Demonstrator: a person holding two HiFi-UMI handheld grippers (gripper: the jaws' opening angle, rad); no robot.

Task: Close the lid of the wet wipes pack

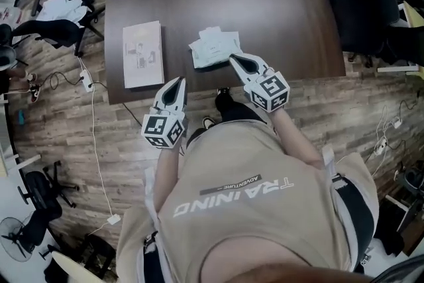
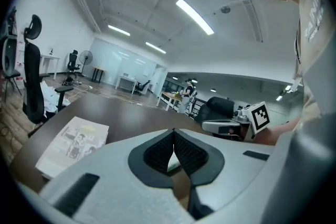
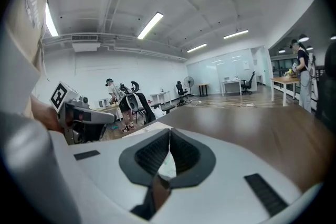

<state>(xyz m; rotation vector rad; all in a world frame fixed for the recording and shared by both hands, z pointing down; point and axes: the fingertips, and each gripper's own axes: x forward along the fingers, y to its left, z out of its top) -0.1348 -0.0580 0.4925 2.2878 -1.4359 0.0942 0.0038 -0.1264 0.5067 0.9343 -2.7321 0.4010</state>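
Head view gives the layout: the pack lies on the desk close to its near edge, a booklet well apart on its left. The right gripper points at the pack's near right corner, touching it or just beside it; I cannot tell which. The left gripper hangs at the desk edge, between booklet and pack, clear of both.

The pack is probably light and soft-bodied, a film pouch that gives under pressure and could skid on the smooth desk. Its lid is likely a thin, stiffer hinged flap. Pushing down on the flap's free edge suits it better than pinching, with the other gripper steadying the pouch at a side. Whether the lid stands open is too small to tell from above.

Left gripper view adds what the head view cannot: its jaws are pressed together at the tips with nothing between them, and the booklet lies beyond them to the left. Right gripper view shows the same meeting of tips, empty, and looks low across the desk, so the pack's top is barely seen.
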